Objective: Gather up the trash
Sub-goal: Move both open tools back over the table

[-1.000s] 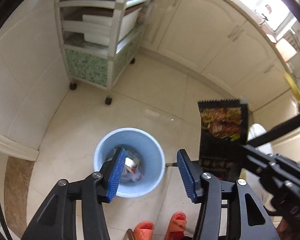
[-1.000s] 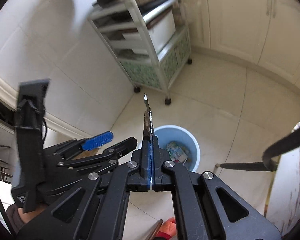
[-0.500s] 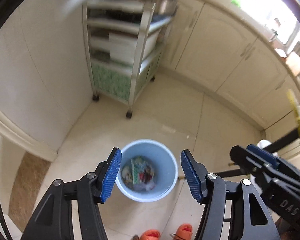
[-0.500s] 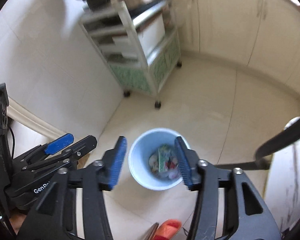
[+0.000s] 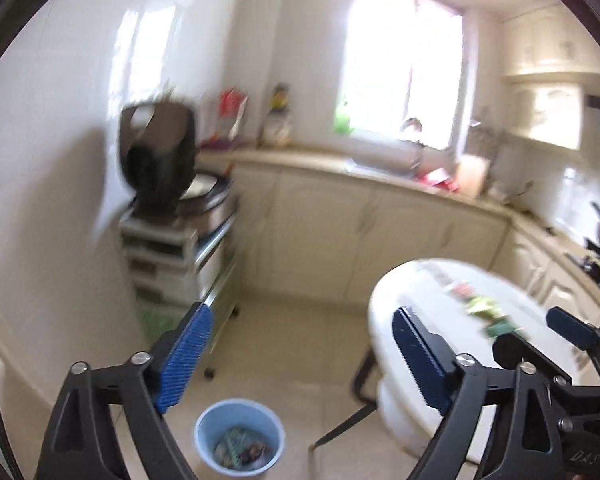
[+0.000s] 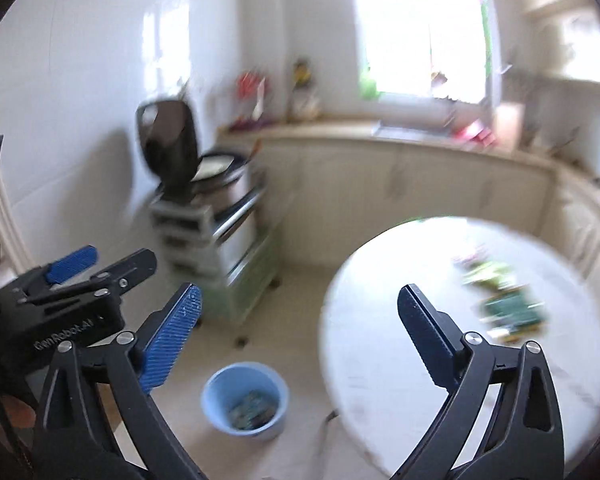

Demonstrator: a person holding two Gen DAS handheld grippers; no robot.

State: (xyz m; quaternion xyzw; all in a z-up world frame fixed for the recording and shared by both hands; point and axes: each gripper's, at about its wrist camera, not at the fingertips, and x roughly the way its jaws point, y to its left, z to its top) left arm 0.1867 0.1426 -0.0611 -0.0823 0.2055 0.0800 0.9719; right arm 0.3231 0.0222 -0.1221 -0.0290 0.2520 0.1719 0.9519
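A light blue trash bin [image 5: 239, 436] stands on the floor with wrappers inside; it also shows in the right wrist view [image 6: 246, 400]. Several green and red wrappers [image 6: 504, 304] lie on the round white table [image 6: 384, 340]; they show blurred in the left wrist view [image 5: 486, 312] on the table [image 5: 404, 292]. My left gripper [image 5: 300, 356] is open and empty, high above the bin. My right gripper [image 6: 296, 340] is open and empty, above the table's left edge. The left gripper's body shows at the left of the right wrist view [image 6: 72, 304].
A white wheeled shelf cart [image 5: 180, 256] with an open cooker [image 5: 160, 160] on top stands against the left wall. Cream cabinets [image 5: 360, 232] and a cluttered counter run under the window. Black table legs [image 5: 340, 428] stand right of the bin.
Both grippers have tilted up from looking down at the bin to facing the kitchen and table. The right gripper, shut on a dark wrapper a second ago, stays open and empty.
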